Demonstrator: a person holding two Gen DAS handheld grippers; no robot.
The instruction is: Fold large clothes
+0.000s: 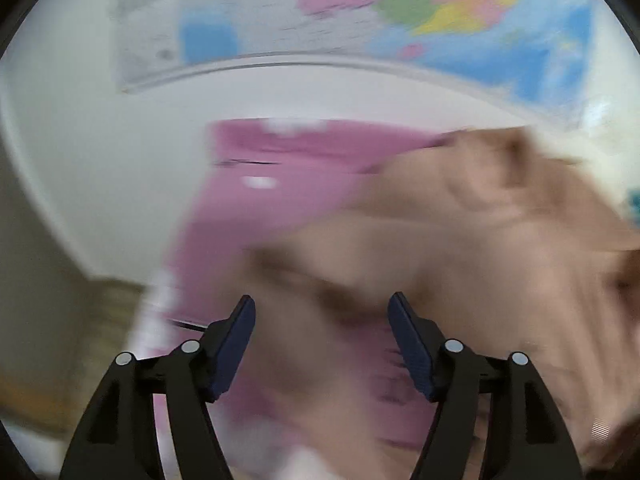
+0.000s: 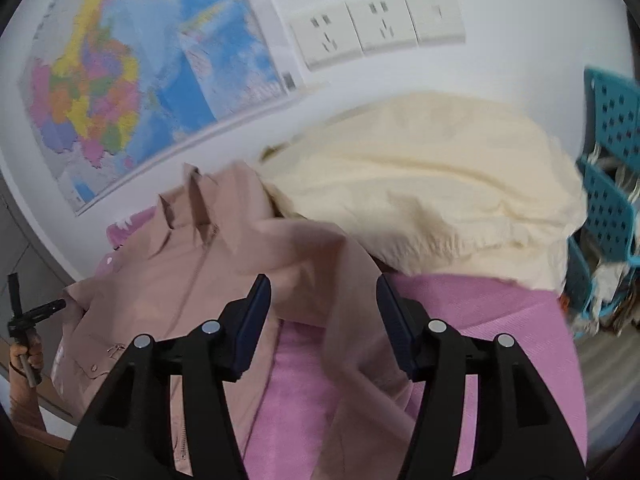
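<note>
Two garments: tan jacket (image 2: 192, 276) spread on pink cloth (image 2: 480, 320), cream one (image 2: 432, 184) heaped at its far edge. My left claw (image 1: 320, 312) and right claw (image 2: 324, 292) gape, gripping nothing. Left view blurred.

1. Both views are bright and evenly lit for me; the light is soft and I can't tell its source.
2. My left wrist view is heavily motion-blurred: the wall map (image 1: 360, 12) and the beige jacket (image 1: 460, 248) smear, and only the left gripper (image 1: 321, 312) is sharp.
3. My right wrist view is clearer; the wall sockets (image 2: 376, 28) read well, with slight blur on the jacket fold.
4. Shadows are faint, only under the cream garment (image 2: 432, 184).
5. Fisheye bending curves straight edges, and the corners go black.
6. No glare.
</note>
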